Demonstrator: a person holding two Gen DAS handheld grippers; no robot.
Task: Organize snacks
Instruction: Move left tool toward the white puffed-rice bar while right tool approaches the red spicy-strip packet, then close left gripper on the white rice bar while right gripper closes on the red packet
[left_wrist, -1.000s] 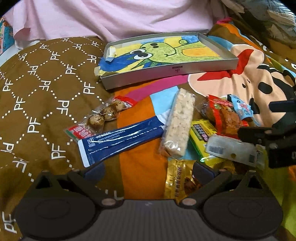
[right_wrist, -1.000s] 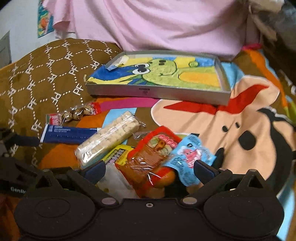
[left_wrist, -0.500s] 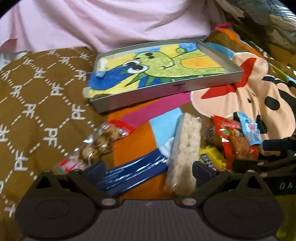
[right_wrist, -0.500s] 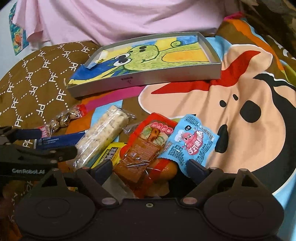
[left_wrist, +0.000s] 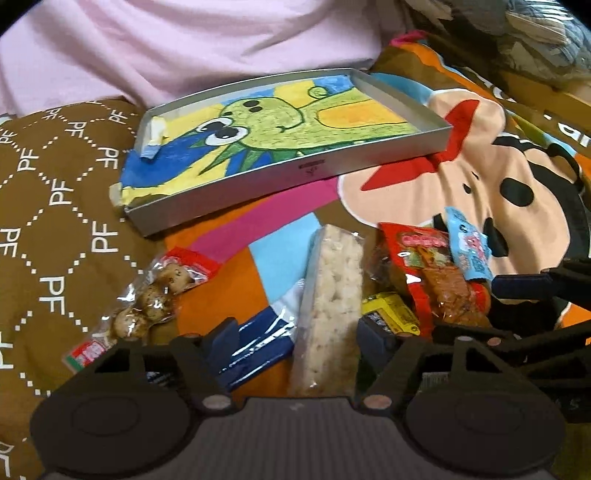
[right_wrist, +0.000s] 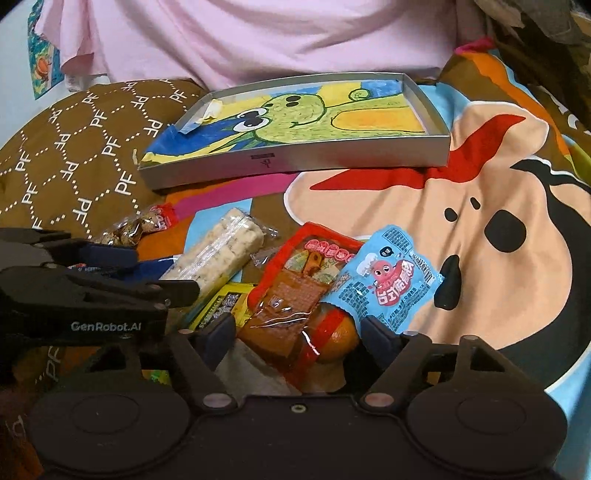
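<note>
Several snack packets lie in a heap on the bedspread. My left gripper (left_wrist: 297, 334) is low over a long rice-crisp bar (left_wrist: 332, 295) and a dark blue packet (left_wrist: 258, 343); both lie between its closing jaws, and no firm press shows. My right gripper (right_wrist: 299, 334) straddles a red packet of brown snacks (right_wrist: 295, 295), its jaws closing too, the pads just off the wrapper. A light blue packet (right_wrist: 388, 280) overlaps the red one. A yellow packet (right_wrist: 221, 306) peeks out beneath. The silver tray (left_wrist: 314, 171) with a green dinosaur drawing sits behind the heap.
A clear packet of brown eggs (left_wrist: 155, 299) lies left of the heap on a brown patterned cushion (left_wrist: 55, 177). Pink cloth (left_wrist: 184, 44) hangs behind the tray. The cartoon bedspread (right_wrist: 480, 184) spreads to the right. The left gripper (right_wrist: 166, 273) reaches in beside the right one.
Both pairs of jaws have narrowed. The left gripper slid forward and right, bracketing the rice bar and blue packet. The right gripper drew in around the red packet.
</note>
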